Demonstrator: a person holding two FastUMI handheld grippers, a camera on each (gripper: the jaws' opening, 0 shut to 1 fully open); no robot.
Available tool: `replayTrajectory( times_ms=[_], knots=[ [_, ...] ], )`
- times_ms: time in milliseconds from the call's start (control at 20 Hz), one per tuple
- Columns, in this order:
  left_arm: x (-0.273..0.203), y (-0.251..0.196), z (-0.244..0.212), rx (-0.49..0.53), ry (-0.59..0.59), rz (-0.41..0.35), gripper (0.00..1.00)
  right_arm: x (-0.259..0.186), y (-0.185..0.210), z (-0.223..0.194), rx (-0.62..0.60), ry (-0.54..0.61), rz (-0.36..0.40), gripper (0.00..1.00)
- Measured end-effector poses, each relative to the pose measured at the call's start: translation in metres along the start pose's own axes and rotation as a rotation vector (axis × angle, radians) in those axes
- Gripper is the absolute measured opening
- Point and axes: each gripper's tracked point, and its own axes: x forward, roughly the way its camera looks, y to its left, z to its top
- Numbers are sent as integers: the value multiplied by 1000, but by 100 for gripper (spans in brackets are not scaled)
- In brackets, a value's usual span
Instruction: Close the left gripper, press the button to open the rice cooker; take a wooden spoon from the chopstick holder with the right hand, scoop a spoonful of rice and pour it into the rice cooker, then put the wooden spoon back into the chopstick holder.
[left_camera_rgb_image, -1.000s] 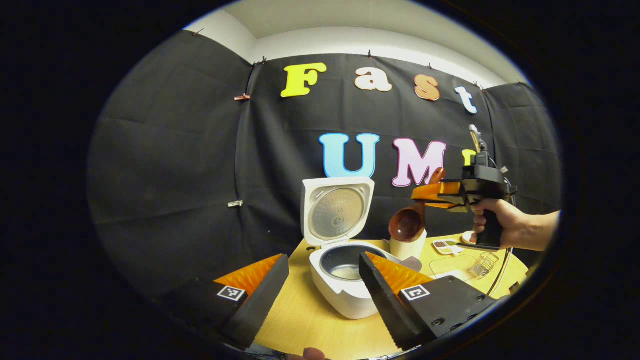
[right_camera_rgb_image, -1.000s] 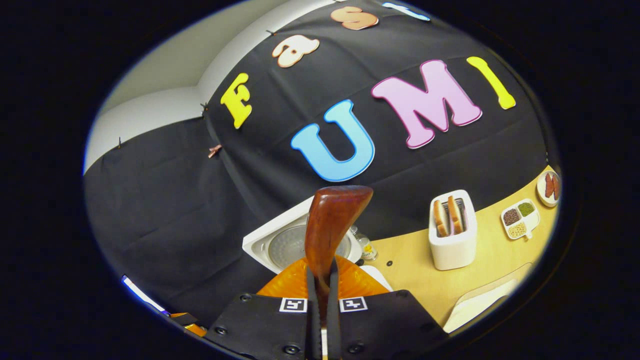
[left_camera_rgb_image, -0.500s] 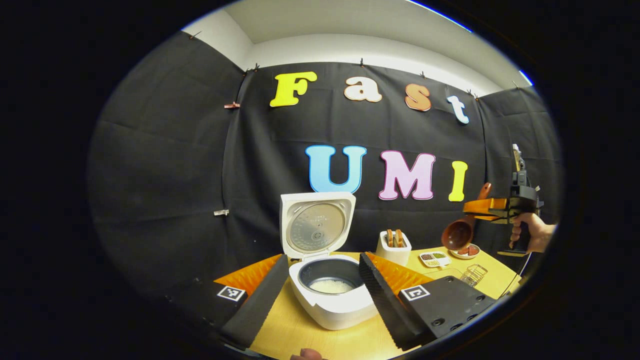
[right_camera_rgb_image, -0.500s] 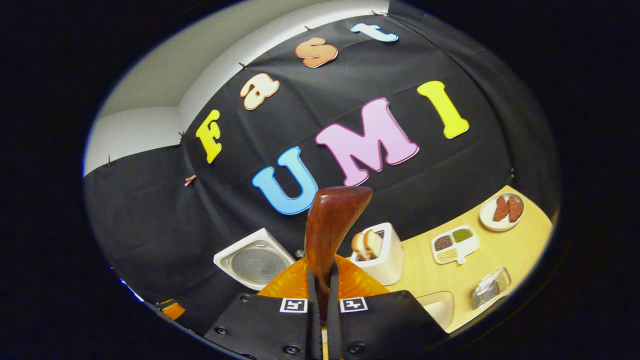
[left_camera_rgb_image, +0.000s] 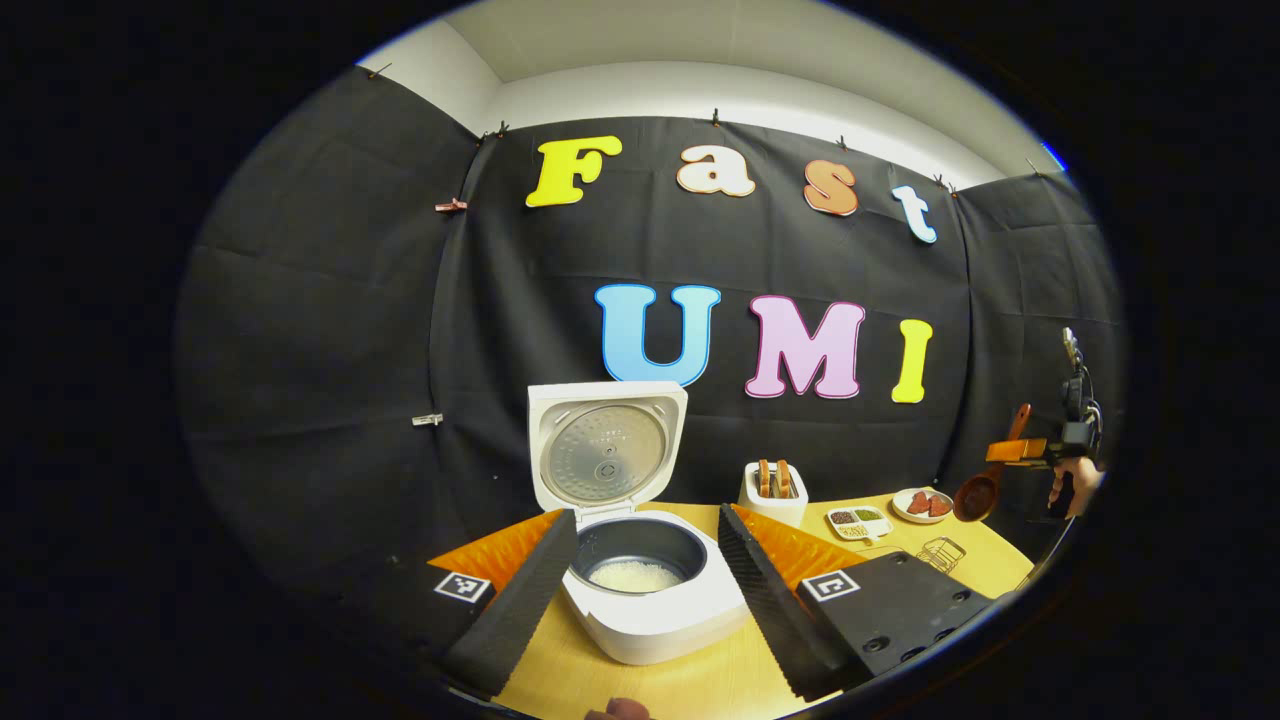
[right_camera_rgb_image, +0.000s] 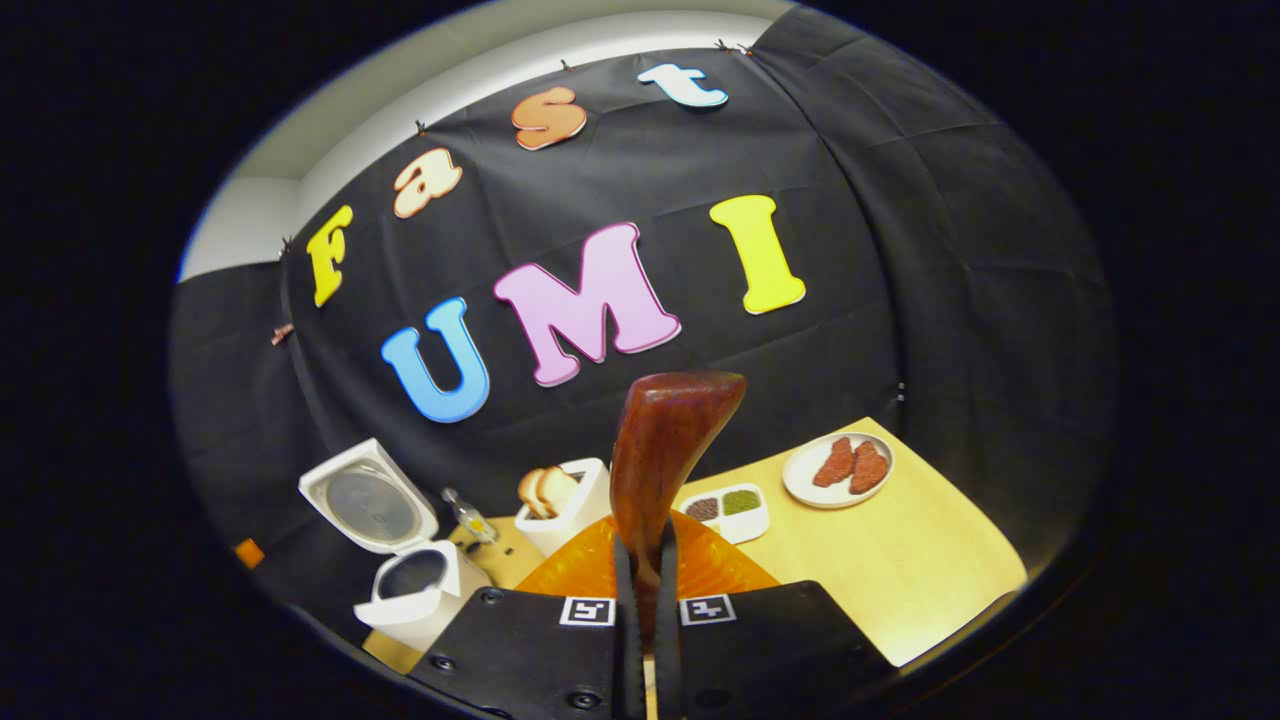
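the right gripper (right_camera_rgb_image: 640, 600) has swung far out to the right of the rice cooker (left_camera_rgb_image: 650, 600) since a second ago, when it hung just beside the open lid; it now sits well apart from the cooker, past the toaster (left_camera_rgb_image: 772, 492) and the small dishes. its two fingers are clamped tight on the handle of the wooden spoon (right_camera_rgb_image: 660, 450), the glossy dark-brown handle running straight out between them in the right gripper view. in the left gripper view the spoon's round bowl (left_camera_rgb_image: 975, 497) hangs down below that gripper, handle tilted up. the rice cooker, smooth white plastic with a ribbed metal inner lid (left_camera_rgb_image: 605, 450) standing upright, holds a pale layer of rice in its dark pot. the left gripper (left_camera_rgb_image: 640, 590) waits with fingers spread wide on either side of the cooker, gripping nothing. the chopstick holder cannot be made out here; judging by the swing, it likely lies further right of the cooker, on the right gripper's side, so the spoon would go in bowl or handle downward.
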Motion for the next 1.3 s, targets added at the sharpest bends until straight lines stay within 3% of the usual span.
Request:
replayTrajectory(
  times_ms=[150,350,750,1000,1200,1300],
  knots=[
    [-2,-14,7,12,0,12,97,18,-28,-28,-68,58,-26,9],
    [-6,-24,11,35,16,36,97,46,-58,-73,-71,152,-39,9],
    [-14,-39,9,37,49,69,97,86,-78,-129,10,265,-32,9],
    [-16,-43,12,46,54,73,97,86,-88,-147,94,309,-51,11],
    [-15,-45,13,50,51,58,97,77,-95,-152,132,331,-73,20],
    [-14,-45,14,43,49,48,97,66,-102,-150,152,332,-104,34]
  ],
)
